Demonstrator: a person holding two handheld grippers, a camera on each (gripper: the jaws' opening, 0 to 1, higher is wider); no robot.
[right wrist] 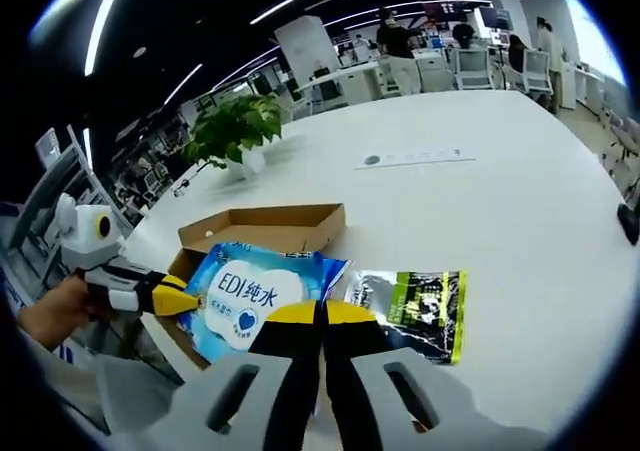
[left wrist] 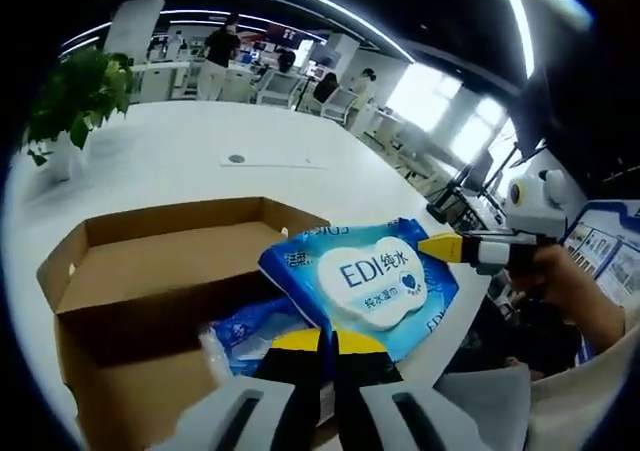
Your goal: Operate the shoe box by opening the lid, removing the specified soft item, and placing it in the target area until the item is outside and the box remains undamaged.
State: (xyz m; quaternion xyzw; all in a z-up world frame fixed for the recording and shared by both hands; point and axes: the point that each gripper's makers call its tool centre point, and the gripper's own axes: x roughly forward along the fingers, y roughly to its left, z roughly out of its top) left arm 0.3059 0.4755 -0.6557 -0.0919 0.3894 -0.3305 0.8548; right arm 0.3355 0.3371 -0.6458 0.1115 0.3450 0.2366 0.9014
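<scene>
Both tongs pinch the blue wipes pack (left wrist: 365, 281) between closed jaws: the left gripper (left wrist: 328, 336) holds one edge and the right gripper (right wrist: 320, 316) the opposite edge, so the pack hangs lifted over the open cardboard box (left wrist: 130, 271), whose lid is already folded back. A green-and-black packet (right wrist: 420, 306) lies on the white table (right wrist: 500, 171) just beside the box. Carrying the pack level, clear of the box wall, and setting it on bare table would likely finish the step well.

Left gripper (left wrist: 328, 339) and right gripper (right wrist: 320, 316) both have jaws pressed together on the wipes pack (left wrist: 372, 276), each hand-held.
</scene>
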